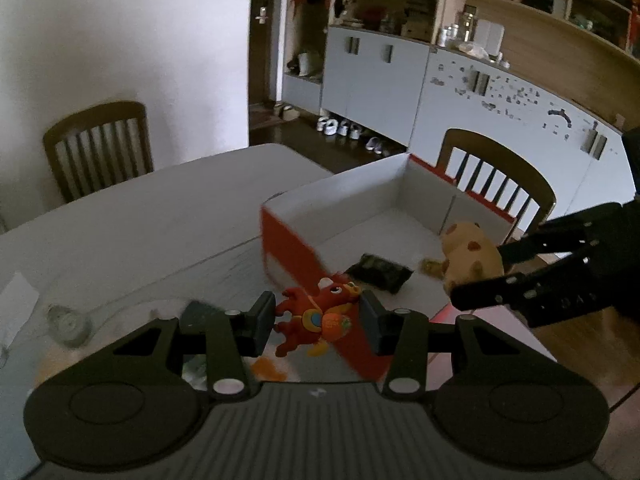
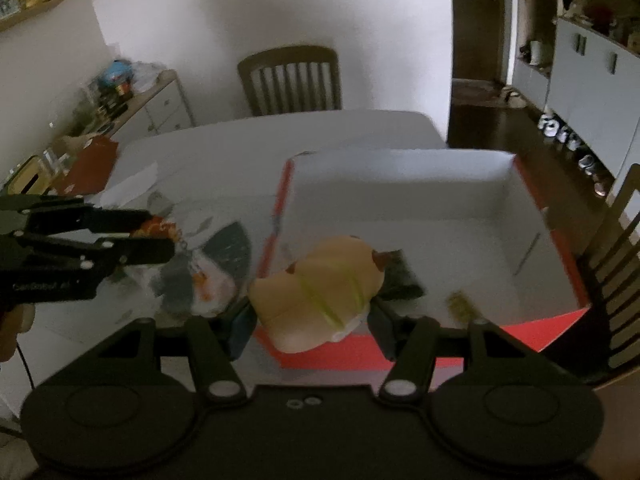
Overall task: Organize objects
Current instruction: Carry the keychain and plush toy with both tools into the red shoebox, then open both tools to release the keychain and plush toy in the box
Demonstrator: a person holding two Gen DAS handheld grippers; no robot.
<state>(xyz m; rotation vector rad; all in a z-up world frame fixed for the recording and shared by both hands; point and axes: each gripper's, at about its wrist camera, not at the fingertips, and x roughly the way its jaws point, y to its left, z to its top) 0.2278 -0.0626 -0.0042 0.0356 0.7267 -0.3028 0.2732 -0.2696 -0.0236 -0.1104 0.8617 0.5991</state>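
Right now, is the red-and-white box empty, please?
No. The box already holds a dark packet and a small yellowish piece on its floor.

Small yellowish item [image 2: 462, 304] in box [image 2: 400, 168] too blurred.

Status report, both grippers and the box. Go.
Left gripper shut on red toy figure, short of box. Right gripper shut on tan plush over box's near wall. Dark packet already inside.

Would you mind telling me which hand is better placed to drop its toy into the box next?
Right. Its tongs hold the tan plush toy at the box corner, partly above the floor. The left tongs hold the red toy outside the red wall.
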